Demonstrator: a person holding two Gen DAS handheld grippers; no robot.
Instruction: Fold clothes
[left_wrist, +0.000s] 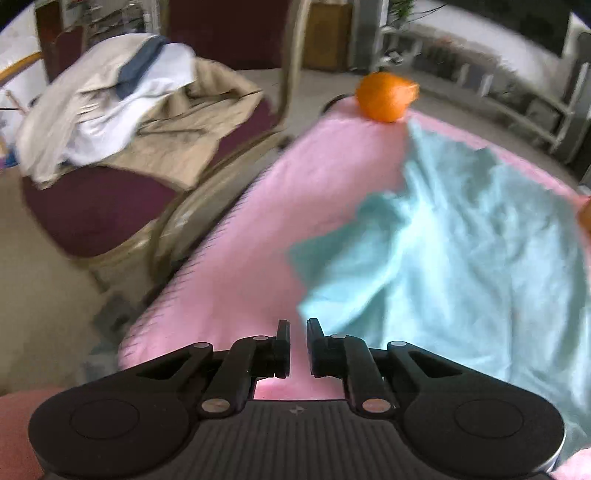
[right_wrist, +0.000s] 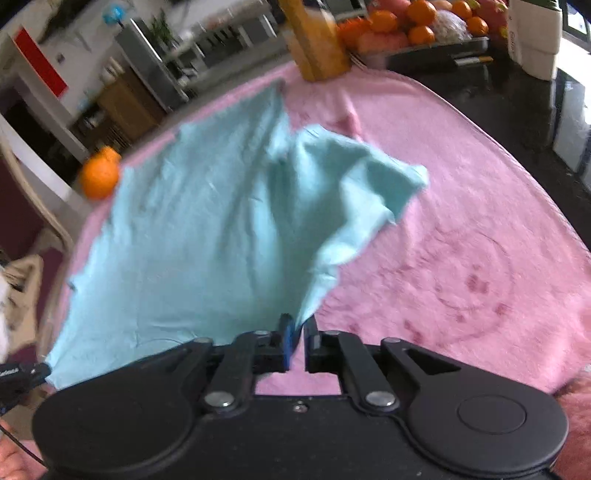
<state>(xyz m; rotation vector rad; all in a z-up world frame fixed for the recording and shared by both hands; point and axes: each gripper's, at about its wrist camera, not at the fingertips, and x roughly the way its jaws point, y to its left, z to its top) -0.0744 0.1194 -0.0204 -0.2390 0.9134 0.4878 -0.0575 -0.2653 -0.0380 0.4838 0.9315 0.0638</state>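
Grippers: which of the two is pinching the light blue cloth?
The right gripper: the light blue cloth rises into its nearly closed jaws. The left gripper holds nothing, only pink blanket showing between its jaws.

The left gripper (left_wrist: 298, 332), a black two-finger tool with linkage arms, points forward and slightly downward, its jaws nearly parallel with a narrow empty gap between them. The right gripper (right_wrist: 299, 328), of the same black build, also points forward and down, its jaws drawn close and pinching a raised edge of the light blue cloth (right_wrist: 207, 229) between their tips.
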